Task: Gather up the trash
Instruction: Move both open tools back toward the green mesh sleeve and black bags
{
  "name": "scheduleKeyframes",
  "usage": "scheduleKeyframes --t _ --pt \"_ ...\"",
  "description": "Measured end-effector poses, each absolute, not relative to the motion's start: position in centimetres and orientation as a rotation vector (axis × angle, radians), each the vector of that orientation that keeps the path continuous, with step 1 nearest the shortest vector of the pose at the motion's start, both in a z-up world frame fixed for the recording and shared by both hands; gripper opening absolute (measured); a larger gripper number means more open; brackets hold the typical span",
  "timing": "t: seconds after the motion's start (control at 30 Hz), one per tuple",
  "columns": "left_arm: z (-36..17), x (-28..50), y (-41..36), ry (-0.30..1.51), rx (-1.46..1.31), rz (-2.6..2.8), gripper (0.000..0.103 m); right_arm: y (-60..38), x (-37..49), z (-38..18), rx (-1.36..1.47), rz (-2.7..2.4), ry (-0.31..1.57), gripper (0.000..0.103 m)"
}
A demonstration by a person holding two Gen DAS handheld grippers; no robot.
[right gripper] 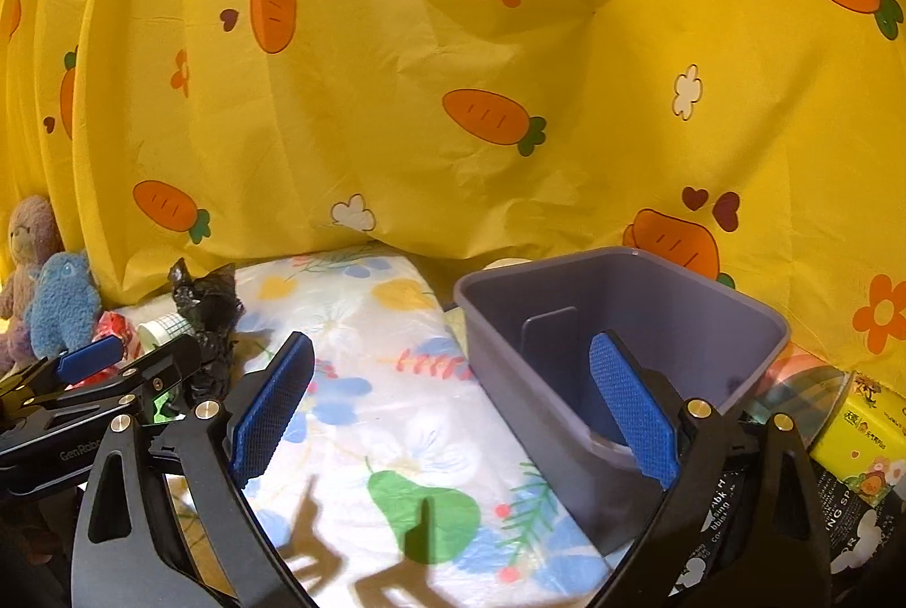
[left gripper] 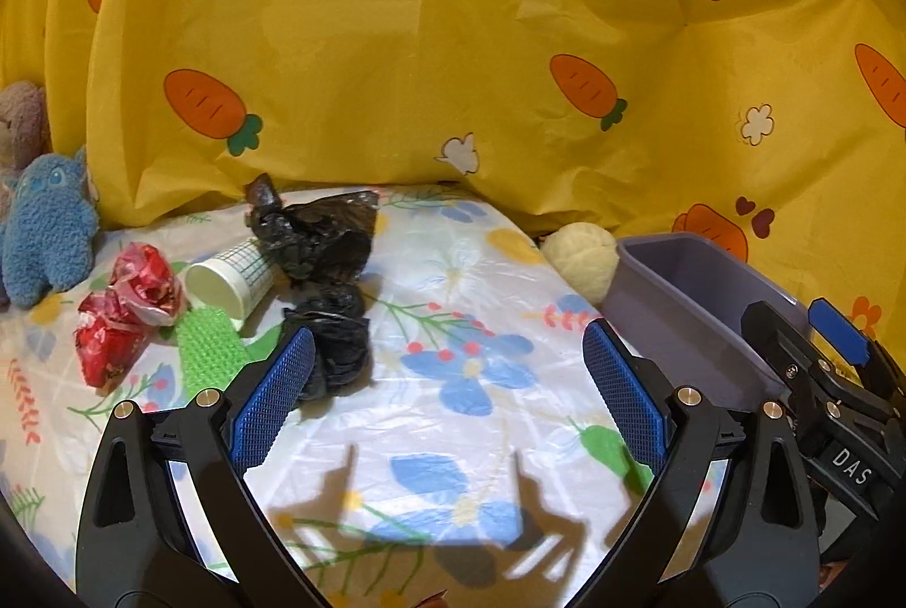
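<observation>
Your left tongs [left gripper: 447,398] gape wide and empty; the black bag [left gripper: 334,342] lies just beside their left pad, running away from you, far from the bin [left gripper: 679,319].

Black hand-held gripper [left gripper: 447,387], blue textured pads [left gripper: 272,398], brass screws.

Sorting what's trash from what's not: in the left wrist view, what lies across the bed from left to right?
Blue plush toy → red wrappers → paper cup → black bags → cream plush ball → purple bin.
</observation>
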State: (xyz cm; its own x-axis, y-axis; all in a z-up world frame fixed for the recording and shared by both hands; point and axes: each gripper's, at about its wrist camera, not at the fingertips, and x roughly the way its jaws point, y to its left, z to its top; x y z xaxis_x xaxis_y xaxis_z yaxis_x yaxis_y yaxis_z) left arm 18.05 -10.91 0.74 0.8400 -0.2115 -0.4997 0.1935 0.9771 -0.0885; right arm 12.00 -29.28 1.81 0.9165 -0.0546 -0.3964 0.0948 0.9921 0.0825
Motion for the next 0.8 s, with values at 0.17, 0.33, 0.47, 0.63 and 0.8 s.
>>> scheduleKeyframes --t 0.17,0.33,0.47,0.63,0.8 --pt "0.7 17.7 -6.5 0.51 -0.028 -0.086 0.094 -25.7 13.1 1.6 0.079 -0.004 0.433 0.094" --pt "0.6 17.3 -2.0 0.495 -0.019 0.037 0.094 -21.6 14.5 1.5 0.057 0.078 0.463 0.094" --pt "0.8 16.9 1.9 0.488 -0.056 0.113 0.094 -18.1 16.1 1.2 0.026 0.133 0.495 0.094" --pt "1.2 16.4 6.4 0.469 -0.107 0.221 0.094 -14.8 18.3 0.1 -0.009 0.18 0.546 0.094" --pt "1.4 16.2 9.3 0.46 -0.147 0.28 0.094 -12.5 20.6 -1.3 -0.036 0.216 0.591 0.094"
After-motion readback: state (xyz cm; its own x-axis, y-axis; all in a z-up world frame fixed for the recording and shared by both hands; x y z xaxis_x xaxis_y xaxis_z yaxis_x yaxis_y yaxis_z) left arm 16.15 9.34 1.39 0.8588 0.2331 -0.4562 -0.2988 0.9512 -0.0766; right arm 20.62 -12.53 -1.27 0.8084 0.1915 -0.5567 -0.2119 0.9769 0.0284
